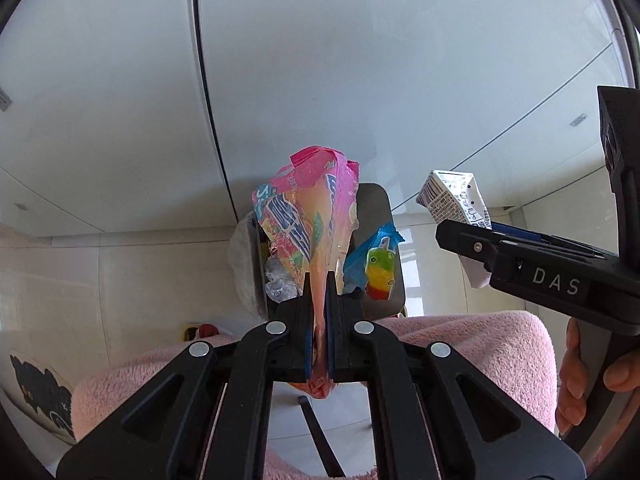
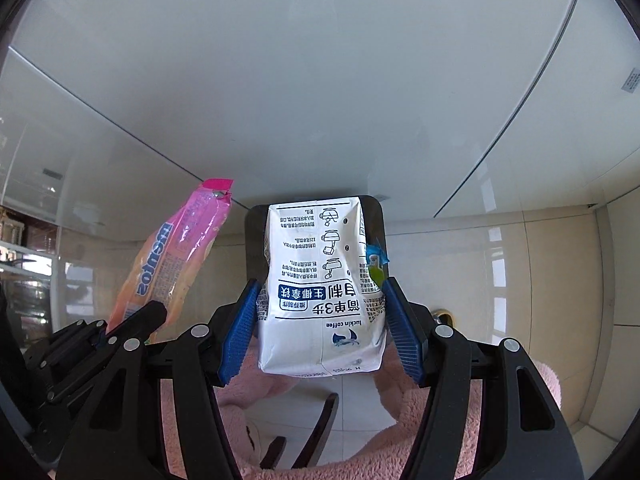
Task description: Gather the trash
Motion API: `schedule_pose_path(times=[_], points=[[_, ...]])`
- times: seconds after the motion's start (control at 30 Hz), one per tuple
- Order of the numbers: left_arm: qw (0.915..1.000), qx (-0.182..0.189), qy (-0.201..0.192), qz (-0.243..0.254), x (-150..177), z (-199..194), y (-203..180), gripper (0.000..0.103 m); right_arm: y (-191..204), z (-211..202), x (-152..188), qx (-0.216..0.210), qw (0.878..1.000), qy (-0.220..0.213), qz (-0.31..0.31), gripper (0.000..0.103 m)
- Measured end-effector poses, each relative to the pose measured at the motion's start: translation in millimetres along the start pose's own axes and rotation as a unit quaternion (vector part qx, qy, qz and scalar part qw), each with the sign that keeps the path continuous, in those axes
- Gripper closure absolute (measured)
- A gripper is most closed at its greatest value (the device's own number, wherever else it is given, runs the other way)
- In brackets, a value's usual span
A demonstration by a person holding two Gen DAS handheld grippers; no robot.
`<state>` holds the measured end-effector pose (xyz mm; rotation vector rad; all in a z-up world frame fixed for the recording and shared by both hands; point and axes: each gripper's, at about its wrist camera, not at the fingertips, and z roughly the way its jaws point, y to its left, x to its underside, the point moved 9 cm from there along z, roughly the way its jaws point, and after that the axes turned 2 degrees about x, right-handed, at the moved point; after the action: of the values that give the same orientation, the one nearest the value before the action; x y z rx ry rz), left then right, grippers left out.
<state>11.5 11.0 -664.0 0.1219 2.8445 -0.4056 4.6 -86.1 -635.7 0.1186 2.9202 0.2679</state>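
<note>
The bin (image 1: 376, 216) is mostly hidden behind the pink wrapper (image 1: 304, 220) and, in the right view, behind the white carton (image 2: 320, 280). The popsicle wrapper (image 1: 378, 268) shows only as a sliver past the carton there. The carton's lower end is covered by the right gripper (image 1: 460, 236) in the left view. The black-patterned thing (image 1: 40, 396) is cut off at the edge. Clear crumpled plastic (image 1: 280, 284) in the bin cannot be identified.
</note>
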Motion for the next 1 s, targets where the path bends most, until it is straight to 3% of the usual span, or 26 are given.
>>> schedule_pose_path(times=[0.2, 0.47, 0.5, 0.6, 0.67, 0.73, 0.8, 0.93, 1.0], points=[[0.9995, -0.002, 0.031, 0.003, -4.3, 33.3, 4.5, 0.100, -1.4, 40.3, -5.9, 0.007, 0.999, 0.036, 0.007, 0.040], [0.9986, -0.003, 0.050, -0.013, 1.9, 47.3, 8.5, 0.097, -1.4, 67.6, -10.8, 0.010, 0.997, 0.069, 0.018, 0.040], [0.9987, -0.004, 0.049, -0.015, -1.4, 47.1, 7.3, 0.093, -1.3, 69.5, -10.2, 0.009, 0.997, 0.071, 0.020, 0.040], [0.9988, -0.005, 0.042, -0.023, -1.9, 43.3, 8.6, 0.059, -1.0, 70.8, -10.6, 0.008, 0.997, 0.075, 0.028, 0.037], [0.9991, -0.016, 0.032, -0.022, -3.7, 39.6, 11.7, 0.049, -3.7, 72.5, -11.8, 0.003, 0.997, 0.074, 0.034, 0.026], [0.9992, -0.019, 0.027, -0.024, -5.6, 35.9, 14.4, 0.036, -6.3, 70.5, -11.9, 0.002, 0.997, 0.068, 0.038, 0.024], [0.9992, -0.023, 0.020, -0.024, -7.5, 29.5, 14.8, 0.031, -9.1, 68.5, -13.3, 0.004, 0.997, 0.061, 0.042, 0.015], [0.9995, -0.024, 0.005, -0.021, -12.2, 13.7, 13.5, 0.015, -12.9, 56.3, -16.3, 0.006, 0.998, 0.048, 0.044, 0.013], [0.9995, -0.025, -0.003, -0.018, -15.7, 3.1, 10.3, 0.010, -13.0, 49.6, -17.3, 0.007, 0.998, 0.041, 0.040, 0.005]])
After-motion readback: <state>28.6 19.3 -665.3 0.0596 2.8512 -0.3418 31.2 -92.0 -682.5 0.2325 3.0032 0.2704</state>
